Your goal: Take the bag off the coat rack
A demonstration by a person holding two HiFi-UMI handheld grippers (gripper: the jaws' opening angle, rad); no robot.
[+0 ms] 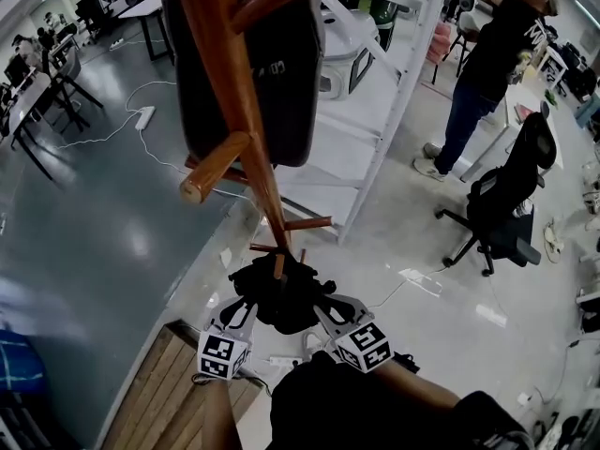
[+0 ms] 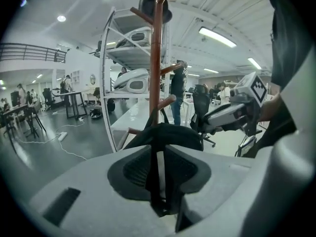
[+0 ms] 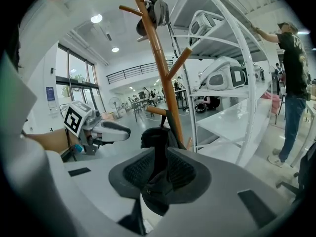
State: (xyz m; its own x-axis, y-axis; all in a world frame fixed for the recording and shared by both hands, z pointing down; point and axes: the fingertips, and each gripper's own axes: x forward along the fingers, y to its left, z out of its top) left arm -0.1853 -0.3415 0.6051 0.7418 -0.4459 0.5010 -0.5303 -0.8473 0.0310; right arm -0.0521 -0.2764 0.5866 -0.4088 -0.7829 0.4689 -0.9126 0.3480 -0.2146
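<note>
The small black fabric bag [image 1: 281, 293] hangs low on the brown wooden coat rack [image 1: 239, 92], close against the pole. Its thin straps go up to a short wooden peg [image 3: 155, 111], so it seems not yet lifted off. The main danger, as far as one can judge, is a pull away from the pole before the straps are raised over the end of the peg. The loop would then catch and the whole rack could lean or tip, the more so because a larger black bag [image 1: 281, 64] hangs high on it and probably makes it top-heavy. A second danger is that the jaws close on loose cloth of the body and not on a strap, so that the bag slides out or only swings around the pole. The bag lies straight ahead of both pairs of jaws, just beyond the pad tips, with the left gripper [image 1: 244, 312] at its left edge and the right gripper [image 1: 328, 309] at its right edge. The left jaws stand partly apart, with a pale slit between the pads. The right jaws stand only a little apart, and the dark slit there cannot be told from the bag behind it. Neither pair appears to press on anything. A white metal shelf [image 1: 375, 129] stands just behind the rack.
</note>
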